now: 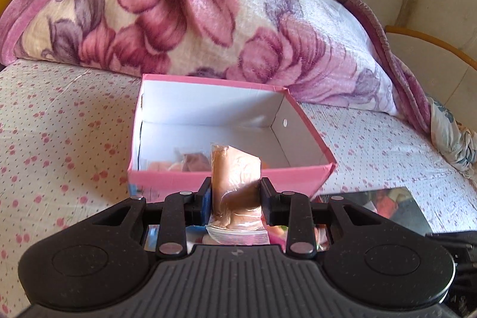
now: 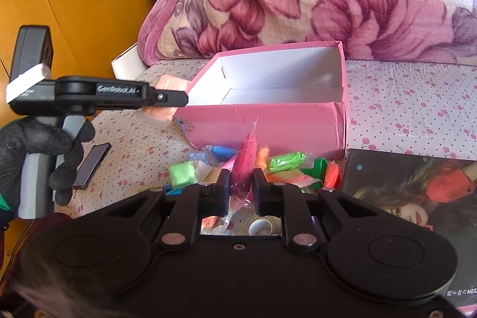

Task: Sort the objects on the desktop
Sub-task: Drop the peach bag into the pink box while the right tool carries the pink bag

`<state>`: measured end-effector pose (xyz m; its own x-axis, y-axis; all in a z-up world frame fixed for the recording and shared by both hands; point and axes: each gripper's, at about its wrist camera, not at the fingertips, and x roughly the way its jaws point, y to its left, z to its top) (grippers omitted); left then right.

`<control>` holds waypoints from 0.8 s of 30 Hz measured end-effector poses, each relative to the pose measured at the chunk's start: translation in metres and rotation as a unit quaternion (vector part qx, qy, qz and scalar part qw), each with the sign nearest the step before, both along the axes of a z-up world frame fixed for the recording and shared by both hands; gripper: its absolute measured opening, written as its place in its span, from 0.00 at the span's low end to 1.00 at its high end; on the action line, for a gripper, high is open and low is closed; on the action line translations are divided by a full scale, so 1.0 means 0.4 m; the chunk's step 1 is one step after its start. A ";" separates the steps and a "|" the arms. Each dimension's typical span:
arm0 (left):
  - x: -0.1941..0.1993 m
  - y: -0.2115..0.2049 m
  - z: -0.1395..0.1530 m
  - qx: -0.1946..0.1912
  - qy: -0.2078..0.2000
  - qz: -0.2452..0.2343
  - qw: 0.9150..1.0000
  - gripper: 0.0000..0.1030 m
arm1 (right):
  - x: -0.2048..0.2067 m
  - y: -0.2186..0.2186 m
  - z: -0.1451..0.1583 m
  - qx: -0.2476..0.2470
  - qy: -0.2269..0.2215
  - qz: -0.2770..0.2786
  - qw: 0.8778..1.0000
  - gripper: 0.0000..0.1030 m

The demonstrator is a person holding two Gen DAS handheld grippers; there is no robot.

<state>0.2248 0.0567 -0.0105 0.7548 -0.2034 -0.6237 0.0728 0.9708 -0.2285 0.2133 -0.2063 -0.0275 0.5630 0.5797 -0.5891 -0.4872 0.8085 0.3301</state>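
My left gripper (image 1: 235, 192) is shut on a clear bag of brown clay (image 1: 235, 169) and holds it at the near wall of the pink box (image 1: 226, 178). A few clay bags (image 1: 190, 163) lie on the box floor. My right gripper (image 2: 241, 184) is shut on a bag of magenta clay (image 2: 246, 160) above a pile of coloured clay bags (image 2: 283, 166) in front of the pink box (image 2: 268, 121). The left gripper (image 2: 167, 99) shows in the right wrist view, holding a peach-brown bag (image 2: 161, 112) by the box's left corner.
A folded floral blanket (image 1: 193, 8) lies behind the box on the cherry-print sheet (image 1: 59, 139). A magazine (image 2: 417, 192) lies right of the pile. A phone (image 2: 92, 166) lies on the sheet at left. An orange headboard (image 2: 89, 20) stands at left.
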 end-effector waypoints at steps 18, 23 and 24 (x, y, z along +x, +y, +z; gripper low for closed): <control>0.310 0.038 -0.123 0.040 0.053 0.040 0.997 0.30 | 0.086 -0.005 -0.002 0.022 0.012 0.004 1.000 0.15; 0.394 0.048 -0.164 0.053 0.073 0.049 0.995 0.30 | 0.120 0.006 0.003 0.025 0.010 0.010 1.000 0.15; 0.404 0.048 -0.170 0.056 0.077 0.049 0.994 0.30 | 0.126 0.009 0.004 0.025 0.009 0.011 1.000 0.15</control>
<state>0.3863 0.0759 -0.0786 0.6612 -0.0569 -0.7480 -0.0500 0.9916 -0.1196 0.2636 -0.2028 -0.0260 0.5390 0.6209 -0.5692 -0.4977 0.7799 0.3794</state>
